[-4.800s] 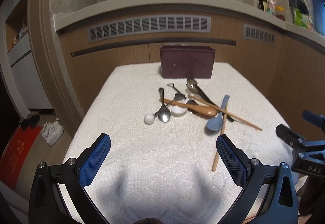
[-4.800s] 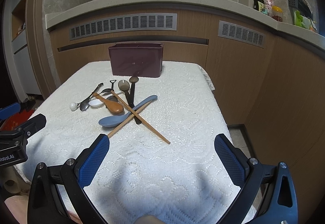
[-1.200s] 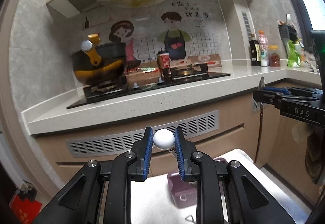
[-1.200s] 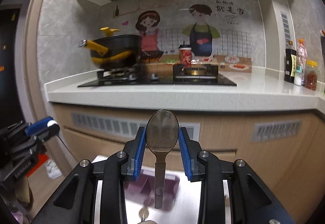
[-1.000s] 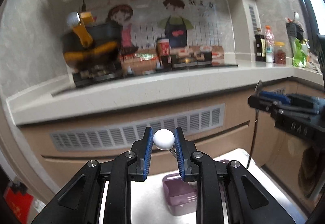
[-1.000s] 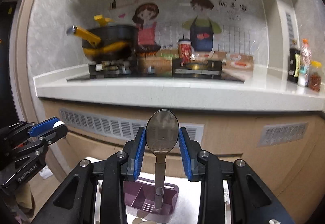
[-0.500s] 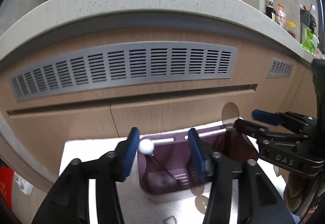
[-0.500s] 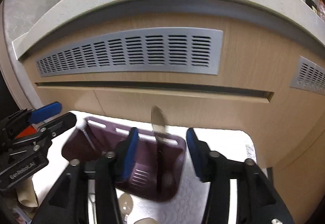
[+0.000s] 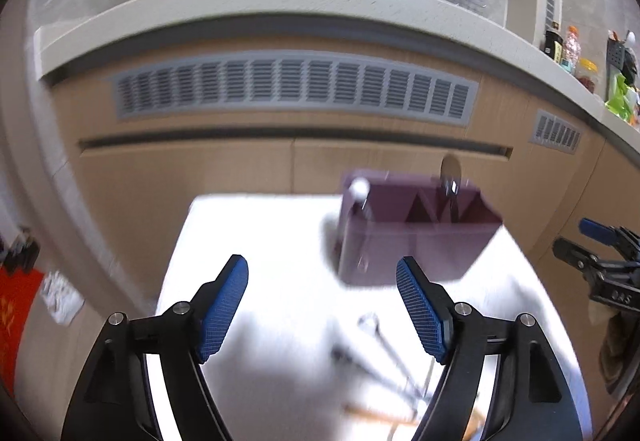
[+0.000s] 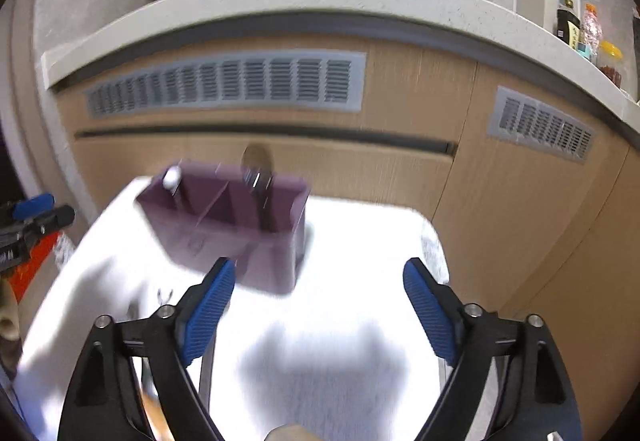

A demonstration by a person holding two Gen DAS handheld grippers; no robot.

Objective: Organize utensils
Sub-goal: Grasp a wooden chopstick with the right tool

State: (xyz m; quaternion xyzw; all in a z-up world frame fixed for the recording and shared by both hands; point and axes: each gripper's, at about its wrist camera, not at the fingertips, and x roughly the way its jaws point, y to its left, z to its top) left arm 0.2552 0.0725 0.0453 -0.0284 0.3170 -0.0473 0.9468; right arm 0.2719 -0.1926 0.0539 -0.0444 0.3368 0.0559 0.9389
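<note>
Both tongs are opening with nothing between them; left tongs (image 9: 322,305) and right tongs (image 10: 316,307) hang above the table (image 9: 256,233); the remaining utensils (image 9: 384,353) lie blurred, nearest the left tongs; the purple holder (image 9: 416,241) beyond holds two pieces upright.

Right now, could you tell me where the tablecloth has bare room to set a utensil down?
The tablecloth is bare right of the purple utensil holder, out to the table's right edge, and in front between the right gripper fingers. It is also bare left of the holder. It is crowded at the near left, where blurred utensils lie.
</note>
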